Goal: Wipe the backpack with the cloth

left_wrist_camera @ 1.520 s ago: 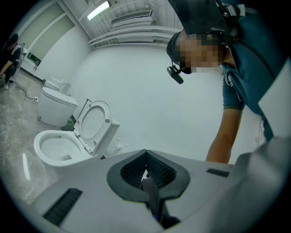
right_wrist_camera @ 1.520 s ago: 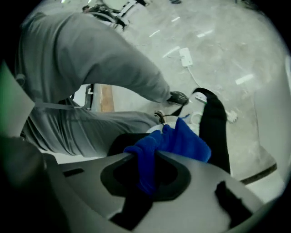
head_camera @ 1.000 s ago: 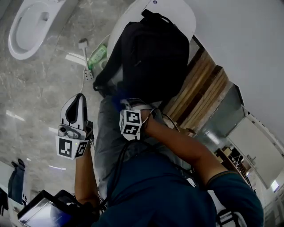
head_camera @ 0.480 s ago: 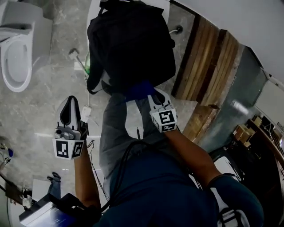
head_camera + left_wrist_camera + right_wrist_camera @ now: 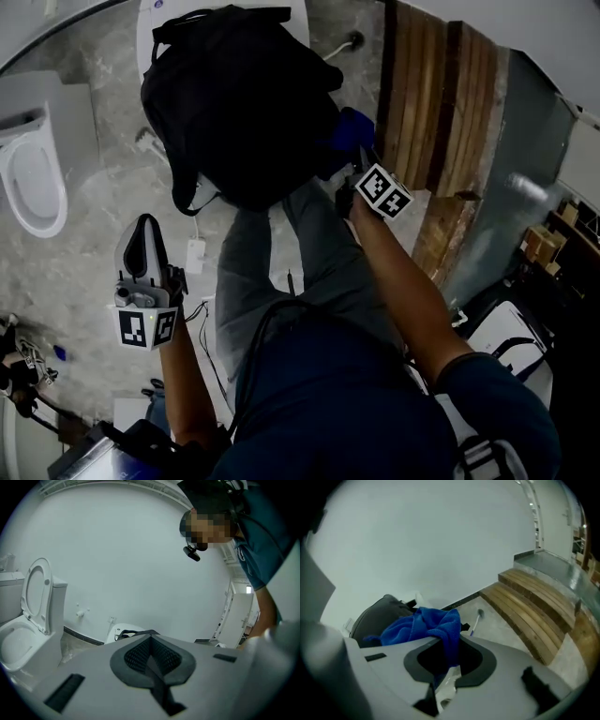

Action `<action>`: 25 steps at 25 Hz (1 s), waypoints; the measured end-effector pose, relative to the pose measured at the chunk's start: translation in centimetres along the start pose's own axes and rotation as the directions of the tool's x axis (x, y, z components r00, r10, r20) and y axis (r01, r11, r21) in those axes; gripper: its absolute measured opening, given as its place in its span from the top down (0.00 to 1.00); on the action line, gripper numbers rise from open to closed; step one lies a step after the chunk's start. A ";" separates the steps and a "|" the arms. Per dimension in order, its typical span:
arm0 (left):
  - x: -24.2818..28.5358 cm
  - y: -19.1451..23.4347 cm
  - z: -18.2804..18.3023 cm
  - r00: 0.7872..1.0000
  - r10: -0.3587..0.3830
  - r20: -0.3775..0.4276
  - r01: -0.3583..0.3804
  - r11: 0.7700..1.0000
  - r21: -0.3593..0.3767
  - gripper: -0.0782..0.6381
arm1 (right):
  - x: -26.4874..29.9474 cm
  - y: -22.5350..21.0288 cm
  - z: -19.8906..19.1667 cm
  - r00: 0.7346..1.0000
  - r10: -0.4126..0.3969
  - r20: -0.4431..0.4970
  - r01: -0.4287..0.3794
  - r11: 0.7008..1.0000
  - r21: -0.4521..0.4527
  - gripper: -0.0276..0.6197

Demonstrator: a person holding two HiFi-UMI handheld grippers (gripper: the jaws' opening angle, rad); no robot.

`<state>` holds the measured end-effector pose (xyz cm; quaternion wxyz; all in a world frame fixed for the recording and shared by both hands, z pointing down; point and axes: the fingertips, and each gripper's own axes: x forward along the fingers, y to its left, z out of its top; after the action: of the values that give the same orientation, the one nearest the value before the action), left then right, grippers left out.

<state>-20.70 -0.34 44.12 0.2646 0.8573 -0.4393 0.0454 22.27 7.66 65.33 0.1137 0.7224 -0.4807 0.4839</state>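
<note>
Cloth, clamped in the right gripper, lies against the backpack; left gripper, jaws together, hangs well apart.

Plush blue cloth, matt black fabric backpack, slatted wooden bench, glossy marbled floor.

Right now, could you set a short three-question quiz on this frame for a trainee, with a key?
1. Multiple choice: the cloth clamped in the right gripper is A) red, B) blue, C) white.
2. True or false: the left gripper is shut on the backpack.
3. Short answer: in the head view, which gripper is nearer the backpack?
Key: 1 B. 2 false; its jaws are together with nothing between them. 3 the right gripper.
</note>
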 end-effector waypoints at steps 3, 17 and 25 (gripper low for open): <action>1.3 -0.7 0.7 1.000 -0.017 0.012 0.018 1.000 -0.016 0.88 | -2.3 3.4 -1.4 0.994 0.106 -0.026 -0.109 0.973 -0.206 0.88; 3.6 -0.7 2.2 0.998 0.063 0.021 -0.062 0.997 -0.046 0.89 | 0.4 35.5 -1.4 0.859 0.391 -0.330 -0.278 -0.185 -0.943 0.88; 3.0 -0.2 2.6 0.993 0.113 0.045 -0.112 0.993 -0.024 0.88 | 9.9 35.0 5.9 0.915 0.237 -0.327 -0.277 -0.222 -0.935 0.88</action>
<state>-19.15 -3.69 42.73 0.2608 0.8291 -0.4933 0.0355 -1.75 -19.72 59.78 0.5220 0.2594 -0.8121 -0.0277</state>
